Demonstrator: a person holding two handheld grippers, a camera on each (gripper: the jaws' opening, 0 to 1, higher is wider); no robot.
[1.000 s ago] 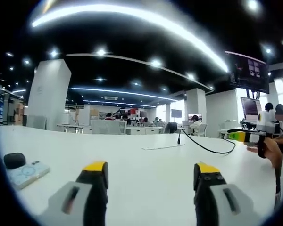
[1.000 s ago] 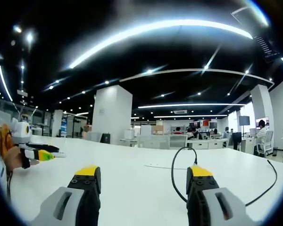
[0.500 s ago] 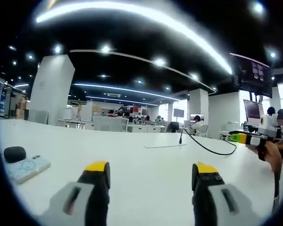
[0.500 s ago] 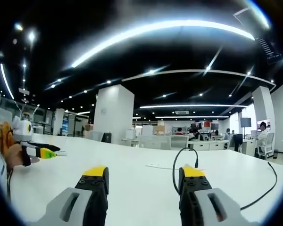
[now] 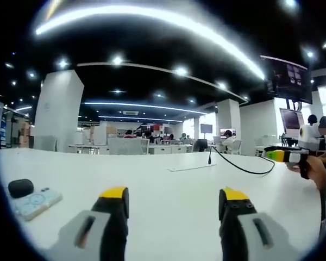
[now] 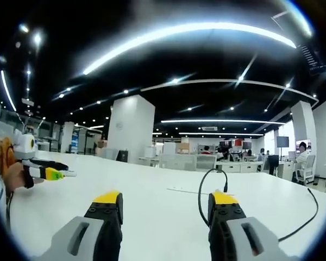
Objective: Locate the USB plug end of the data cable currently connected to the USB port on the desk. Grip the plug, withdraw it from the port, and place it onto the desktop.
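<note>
While the right gripper (image 6: 165,204) hangs spread, the plug (image 6: 225,188) stands ahead.
Aim past its right jaw tip, straddle the plug, pull straight; left gripper (image 5: 174,201) also spread.

Plug (image 6: 225,187) where the cable (image 6: 201,198) rises from the surface (image 6: 152,206): too small to tell how it sits in the port. Cable's lower loop hidden behind the right claw (image 6: 165,202). In the left gripper view, plug (image 5: 209,160) is a speck; phone (image 5: 35,202) markings blurred; distant desks and people unreadable.
</note>
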